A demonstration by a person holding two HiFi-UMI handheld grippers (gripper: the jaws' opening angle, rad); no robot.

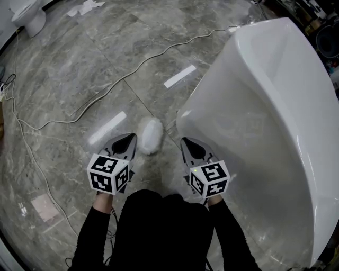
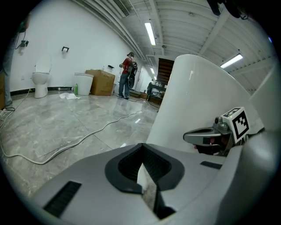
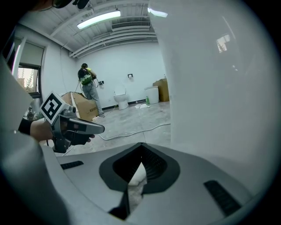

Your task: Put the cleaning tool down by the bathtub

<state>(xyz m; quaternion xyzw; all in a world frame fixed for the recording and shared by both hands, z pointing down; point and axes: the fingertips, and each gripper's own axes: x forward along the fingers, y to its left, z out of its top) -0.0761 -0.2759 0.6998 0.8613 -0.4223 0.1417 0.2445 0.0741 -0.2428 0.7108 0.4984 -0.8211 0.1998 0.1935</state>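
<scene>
The cleaning tool (image 1: 150, 135), a white fluffy pad, lies on the grey marble floor right beside the end of the white bathtub (image 1: 275, 106). My left gripper (image 1: 131, 137) hovers just left of it, jaws shut with nothing between them. My right gripper (image 1: 186, 141) hangs just right of it, close to the tub wall, jaws together and empty. In the left gripper view, a white sliver of the tool (image 2: 143, 175) shows below the closed left gripper (image 2: 142, 149), with the tub (image 2: 193, 88) ahead. The right gripper view shows the fluffy pad (image 3: 135, 190) under the closed right gripper (image 3: 141, 150).
A long white cable (image 1: 106, 90) snakes over the floor ahead and to the left. Two white strips (image 1: 180, 75) mark the tiles. A toilet (image 1: 29, 16) stands at the far left, with a cardboard box (image 2: 100, 82) and a person (image 2: 126, 74) beyond.
</scene>
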